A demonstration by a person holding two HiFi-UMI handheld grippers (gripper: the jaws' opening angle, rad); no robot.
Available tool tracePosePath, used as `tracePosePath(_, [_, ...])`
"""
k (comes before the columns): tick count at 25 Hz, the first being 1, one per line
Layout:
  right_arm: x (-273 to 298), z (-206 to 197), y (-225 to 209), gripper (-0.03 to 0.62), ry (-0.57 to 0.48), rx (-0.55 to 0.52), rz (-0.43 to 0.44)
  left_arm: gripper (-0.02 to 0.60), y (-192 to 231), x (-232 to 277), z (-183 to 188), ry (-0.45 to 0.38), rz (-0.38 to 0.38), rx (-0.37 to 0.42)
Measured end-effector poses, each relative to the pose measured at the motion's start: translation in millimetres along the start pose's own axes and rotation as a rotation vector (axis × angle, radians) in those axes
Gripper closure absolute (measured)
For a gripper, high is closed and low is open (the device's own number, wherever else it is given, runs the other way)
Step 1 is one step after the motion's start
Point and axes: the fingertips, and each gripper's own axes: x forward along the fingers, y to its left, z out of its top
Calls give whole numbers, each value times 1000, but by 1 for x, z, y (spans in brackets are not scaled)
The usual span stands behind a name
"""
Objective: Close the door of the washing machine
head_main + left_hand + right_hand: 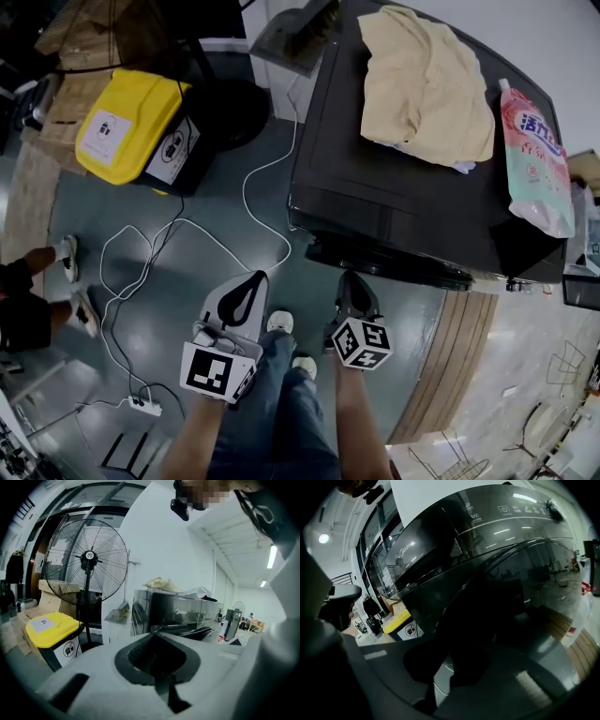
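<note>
Currently, the left gripper (255, 278) is held clenched and empty over the floor (197, 272). The right gripper (352, 278), likewise clenched on nothing, is held just beside the door (394, 259) of the washing machine (342, 159), far right.

Head view: sitting high, looking steeply down, taking in the washing machine (375, 187) top, the floor (84, 211) and both claws low in frame, left claw (258, 276) beside right claw (352, 277). Left gripper view: riding on the left claw, looking roughly level along it, standing well back from the machine, catching its front corner mid-frame, with a fan (86, 559) and yellow bin (51, 627) off to the left. Right gripper view: riding on the right claw, facing the machine's dark front from close up, letting it fill most of the frame. Overlapping across all three: the machine and the yellow bin, the bin showing small in the right gripper view.
</note>
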Motion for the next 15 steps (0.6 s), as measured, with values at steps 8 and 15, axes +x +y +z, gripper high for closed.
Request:
tracePosePath(8, [-33,47,15,582,-82,-67,31,574,-16,-12,27,-36,1,26])
tracePosePath(15, [-108,147,42,582,-246,-190,60,574,-49,-23,99,-130,-14,94])
